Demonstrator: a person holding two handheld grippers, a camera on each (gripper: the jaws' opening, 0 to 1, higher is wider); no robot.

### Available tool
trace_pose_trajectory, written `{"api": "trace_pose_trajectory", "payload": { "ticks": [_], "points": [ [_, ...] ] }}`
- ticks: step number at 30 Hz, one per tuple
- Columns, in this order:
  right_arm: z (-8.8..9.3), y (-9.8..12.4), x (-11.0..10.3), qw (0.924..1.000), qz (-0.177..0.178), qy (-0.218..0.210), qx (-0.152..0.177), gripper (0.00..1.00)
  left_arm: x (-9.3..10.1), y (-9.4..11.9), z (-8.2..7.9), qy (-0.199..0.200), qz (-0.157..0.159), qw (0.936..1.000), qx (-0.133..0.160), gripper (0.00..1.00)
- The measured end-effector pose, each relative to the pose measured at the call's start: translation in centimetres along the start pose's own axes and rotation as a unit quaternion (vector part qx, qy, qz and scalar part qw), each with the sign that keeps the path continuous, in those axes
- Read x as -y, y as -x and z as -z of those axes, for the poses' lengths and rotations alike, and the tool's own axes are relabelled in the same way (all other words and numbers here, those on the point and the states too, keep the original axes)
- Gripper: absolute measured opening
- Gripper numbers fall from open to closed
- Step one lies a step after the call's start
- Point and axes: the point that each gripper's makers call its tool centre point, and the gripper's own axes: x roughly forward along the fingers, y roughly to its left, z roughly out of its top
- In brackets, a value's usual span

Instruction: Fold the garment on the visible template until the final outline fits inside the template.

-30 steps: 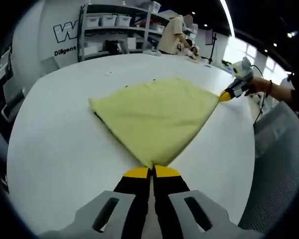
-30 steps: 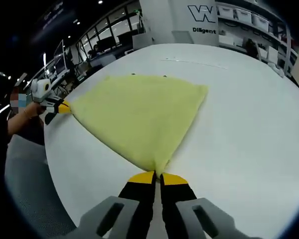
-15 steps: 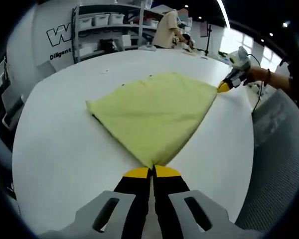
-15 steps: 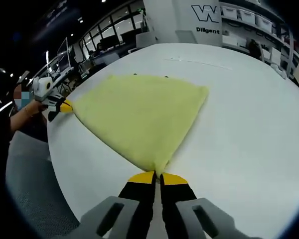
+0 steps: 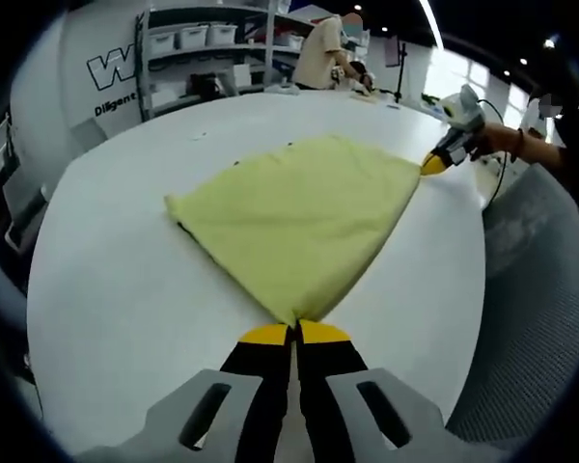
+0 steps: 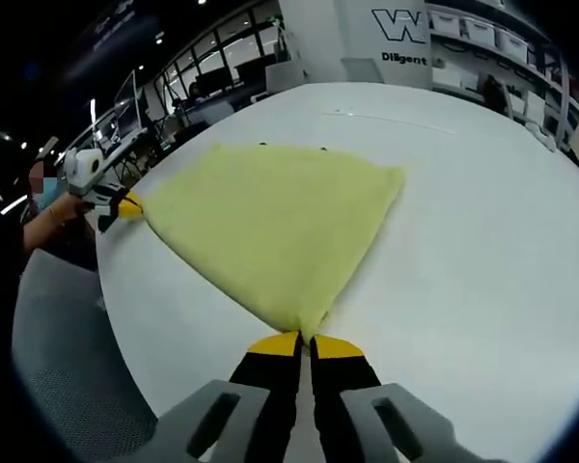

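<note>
Pale yellow folded cloth garment [image 5: 304, 222] spread flat on the round white table [image 5: 116, 289], held taut at two corners. Left gripper [image 5: 295, 333], jaws pressed together, pinches the near corner; right gripper [image 6: 304, 340] likewise clamps the opposite corner. Dark edging [image 5: 188, 230] peeks from beneath one fold; any template outline cannot be made out. Background shelving [image 5: 207, 58] is blurred.

Gripper [image 5: 295, 333]: yellow tips, black jaws, grey slotted body.
</note>
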Motion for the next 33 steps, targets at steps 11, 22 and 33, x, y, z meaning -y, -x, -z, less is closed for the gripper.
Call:
{"api": "trace_pose_trajectory", "payload": {
  "ticks": [11,22,33],
  "points": [
    [0.0,-0.1,0.1,0.9995,0.001,-0.031,0.009,0.00,0.0,-0.6,0.5,0.011,-0.005,0.9999,-0.008,0.00],
    [-1.0,0.1,0.4,0.9979,0.014,-0.056,0.029,0.08,-0.7,-0.4,0.2,0.088,-0.019,0.9960,0.000,0.13],
    [-3.1,1.5,0.1,0.9953,0.025,-0.057,0.074,0.35,-0.7,0.4,-0.7,0.137,-0.039,0.9897,0.014,0.49]
  ]
}}
